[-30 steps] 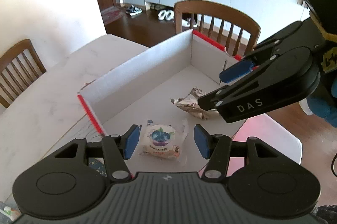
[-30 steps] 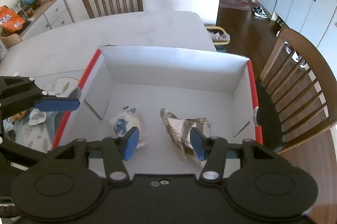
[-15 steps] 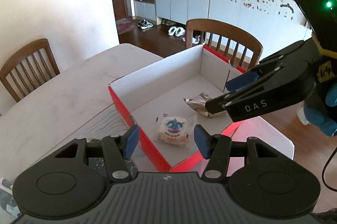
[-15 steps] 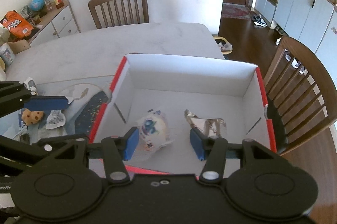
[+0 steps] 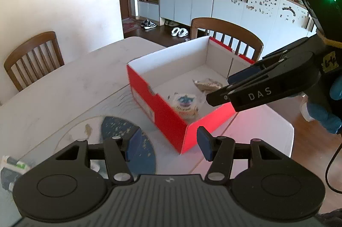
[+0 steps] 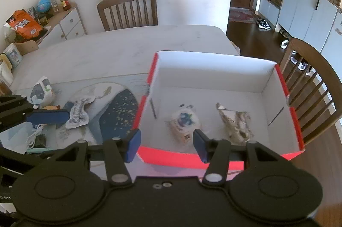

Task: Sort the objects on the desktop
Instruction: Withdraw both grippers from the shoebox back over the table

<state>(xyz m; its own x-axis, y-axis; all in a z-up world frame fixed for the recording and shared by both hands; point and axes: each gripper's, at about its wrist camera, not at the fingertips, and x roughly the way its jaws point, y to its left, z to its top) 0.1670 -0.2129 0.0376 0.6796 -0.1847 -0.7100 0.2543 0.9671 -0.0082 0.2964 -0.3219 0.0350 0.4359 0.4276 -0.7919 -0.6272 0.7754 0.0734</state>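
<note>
A red box (image 5: 162, 113) with a white inside stands on the table; it also shows in the right wrist view (image 6: 292, 120). In it lie a round wrapped snack with a blue print (image 6: 185, 122) (image 5: 185, 104) and a crumpled silver wrapper (image 6: 234, 122) (image 5: 206, 84). My left gripper (image 5: 167, 145) is open and empty, above the mat in front of the box's near corner. My right gripper (image 6: 166, 144) is open and empty, just short of the box's near wall. It shows from the side in the left wrist view (image 5: 226, 88).
A blue and white mat (image 6: 116, 113) lies left of the box. On it are a flat white packet (image 6: 78, 112), a white pouch (image 6: 41, 91) and small items at the far left. Wooden chairs (image 6: 129, 10) (image 6: 312, 86) stand around the table.
Both grippers have pulled back and up from inside the box, both open and empty. The snack and the wrapper stay in the box. The left gripper has moved left over the mat.
</note>
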